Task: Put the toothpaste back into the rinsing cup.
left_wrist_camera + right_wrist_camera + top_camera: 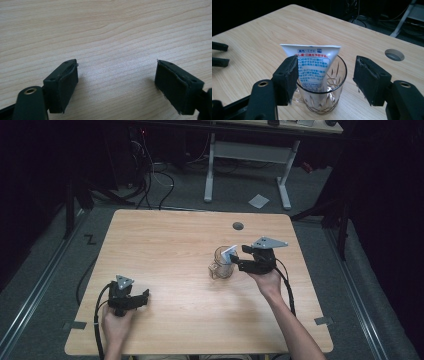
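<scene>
In the high view, a clear glass (221, 264) stands on the right half of the wooden table (165, 245), with a white tube (229, 254) standing in it. The right gripper (239, 257) sits just to the right of the glass, level with the rim, as though placed to set the tube down or take it. The tube's flat end rises above the rim. The left gripper (142, 298) rests at the near left, well apart from the glass, seemingly idle.

In the left gripper view, the two black pads (66, 83) stand wide apart over bare wood, holding nothing.

In the right gripper view, the jaws are spread either side of the glass (322, 97) and tube (312, 67), and neither pad (288, 75) presses on the tube, so I judge it released and carried by the glass alone. The tube's long axis runs close to vertical, with a slight lean against the rim. Its wide crimped end points up and its narrower end points down into the glass; the glass wall keeps it from toppling. A round hole (394, 54) lies in the table at the far right.
</scene>
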The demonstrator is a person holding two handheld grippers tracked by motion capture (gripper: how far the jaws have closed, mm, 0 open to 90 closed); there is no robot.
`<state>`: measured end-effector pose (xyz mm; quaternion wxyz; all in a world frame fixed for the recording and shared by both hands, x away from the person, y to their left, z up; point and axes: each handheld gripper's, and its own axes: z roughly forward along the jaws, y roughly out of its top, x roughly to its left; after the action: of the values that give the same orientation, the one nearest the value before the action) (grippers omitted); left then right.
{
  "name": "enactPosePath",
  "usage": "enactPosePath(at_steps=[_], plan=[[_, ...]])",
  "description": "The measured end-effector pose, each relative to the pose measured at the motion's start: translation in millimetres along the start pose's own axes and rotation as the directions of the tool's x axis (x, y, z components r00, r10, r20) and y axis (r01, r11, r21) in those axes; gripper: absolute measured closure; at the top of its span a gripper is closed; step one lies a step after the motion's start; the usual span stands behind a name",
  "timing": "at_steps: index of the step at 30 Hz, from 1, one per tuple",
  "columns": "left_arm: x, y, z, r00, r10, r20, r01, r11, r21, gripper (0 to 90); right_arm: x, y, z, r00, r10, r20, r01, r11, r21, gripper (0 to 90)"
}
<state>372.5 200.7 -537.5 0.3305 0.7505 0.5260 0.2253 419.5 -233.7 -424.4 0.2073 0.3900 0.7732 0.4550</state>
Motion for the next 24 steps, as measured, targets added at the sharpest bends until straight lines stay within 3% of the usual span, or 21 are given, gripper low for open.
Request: enactPosePath(at_steps=[16,24], plan=[[0.2,0.0,0.0,1.0,-0.003,0.001,0.003,1.0,0.0,19.5,-18.1,-9.0,-35.5,0.9965,0.084,0.008,-0.083,0.994,-0.078,40.0],[0.2,0.0,0.0,1.0,-0.003,0.0,0.003,1.0,-0.001,19.5,-23.7,-13.5,-48.3,0.995,0.097,0.023,-0.094,0.991,-0.099,40.4]])
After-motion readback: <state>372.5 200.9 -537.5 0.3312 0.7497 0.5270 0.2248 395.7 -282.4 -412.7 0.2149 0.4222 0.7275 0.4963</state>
